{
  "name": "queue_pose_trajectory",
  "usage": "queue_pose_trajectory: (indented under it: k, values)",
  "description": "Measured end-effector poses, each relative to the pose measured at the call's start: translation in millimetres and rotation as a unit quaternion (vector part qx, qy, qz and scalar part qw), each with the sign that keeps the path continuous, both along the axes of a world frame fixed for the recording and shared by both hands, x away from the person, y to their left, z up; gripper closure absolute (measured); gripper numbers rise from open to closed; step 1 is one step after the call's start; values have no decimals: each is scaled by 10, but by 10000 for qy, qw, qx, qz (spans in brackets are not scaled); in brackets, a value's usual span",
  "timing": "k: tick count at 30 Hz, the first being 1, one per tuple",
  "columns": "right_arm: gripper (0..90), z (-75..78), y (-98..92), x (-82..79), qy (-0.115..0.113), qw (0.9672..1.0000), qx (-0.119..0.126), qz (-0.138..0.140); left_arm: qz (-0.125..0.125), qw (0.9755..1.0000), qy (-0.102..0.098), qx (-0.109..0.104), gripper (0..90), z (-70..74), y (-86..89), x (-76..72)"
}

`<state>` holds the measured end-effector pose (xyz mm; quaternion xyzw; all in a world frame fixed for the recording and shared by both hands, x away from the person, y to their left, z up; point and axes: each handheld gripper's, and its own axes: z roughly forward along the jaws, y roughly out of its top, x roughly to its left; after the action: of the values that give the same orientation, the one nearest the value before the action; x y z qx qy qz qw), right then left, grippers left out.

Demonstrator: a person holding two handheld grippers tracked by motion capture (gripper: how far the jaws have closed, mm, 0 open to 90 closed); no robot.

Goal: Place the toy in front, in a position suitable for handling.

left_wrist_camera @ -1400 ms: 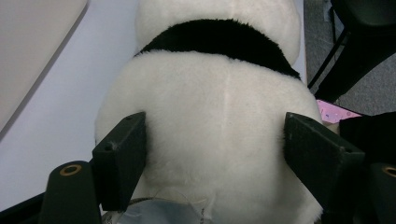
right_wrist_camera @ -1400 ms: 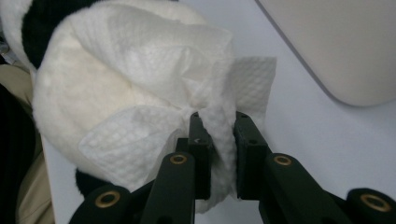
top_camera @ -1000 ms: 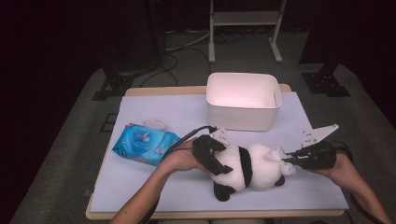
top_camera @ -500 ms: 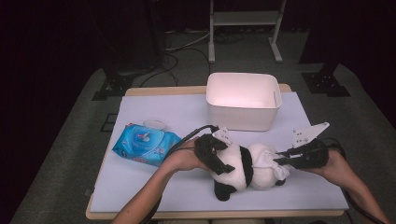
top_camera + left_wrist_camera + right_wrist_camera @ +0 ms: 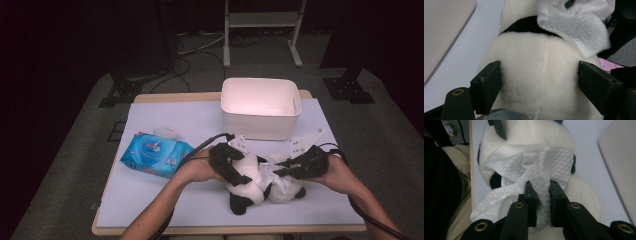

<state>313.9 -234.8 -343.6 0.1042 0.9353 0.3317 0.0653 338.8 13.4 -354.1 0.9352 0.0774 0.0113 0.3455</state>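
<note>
A black-and-white plush panda lies on the lilac mat near the table's front edge. My left gripper comes in from the left, and its wide-set jaws press into the panda's white body from both sides. My right gripper reaches in from the right and is shut on a white wet wipe. The wipe drapes crumpled over the panda, between the right gripper's jaw tips and the plush. In the left gripper view the wipe hangs over the panda's far side, beyond my left gripper.
A white plastic bin stands just behind the panda at the table's back middle. A blue pack of wet wipes lies to the left. The table's front edge is close below the toy.
My right gripper has moved left with the wipe, from beside the panda's right end onto its body. The left gripper and the panda have stayed put.
</note>
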Motion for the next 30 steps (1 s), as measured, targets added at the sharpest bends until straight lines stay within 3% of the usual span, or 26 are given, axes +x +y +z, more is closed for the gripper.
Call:
queue_pose_trajectory:
  k: [6, 14, 17, 19, 21, 24, 27, 30]
  values:
    - [784, -9, 243, 10, -70, 9995, -237, 200, 52, 10000, -28, -37, 181, 21, 41, -4]
    - [787, 1, 89, 34, -48, 9998, -203, -12, 9, 9998, -47, -205, 170, 88, 195, -87]
    - [787, 15, 0, 42, -66, 9996, -255, -138, 7, 9999, -68, -103, 170, 55, 261, -104]
    - [786, 20, -78, 53, -18, 9995, -211, -234, 35, 9999, -5, -142, 171, 11, 290, -104]
    - [786, 23, -126, 53, -32, 9993, -212, -308, 14, 10000, -9, -62, 194, -57, 290, -101]
    - [785, 25, -162, 37, -24, 9993, -169, -342, 11, 9998, 54, -192, 247, -136, 265, -76]
    - [784, 29, -146, 9, -104, 9991, -192, -367, 3, 9996, 38, -263, 256, -128, 259, -63]
    - [784, 54, -138, -5, -84, 9995, -30, -299, 9, 9996, 20, -276, 256, -101, 253, -73]
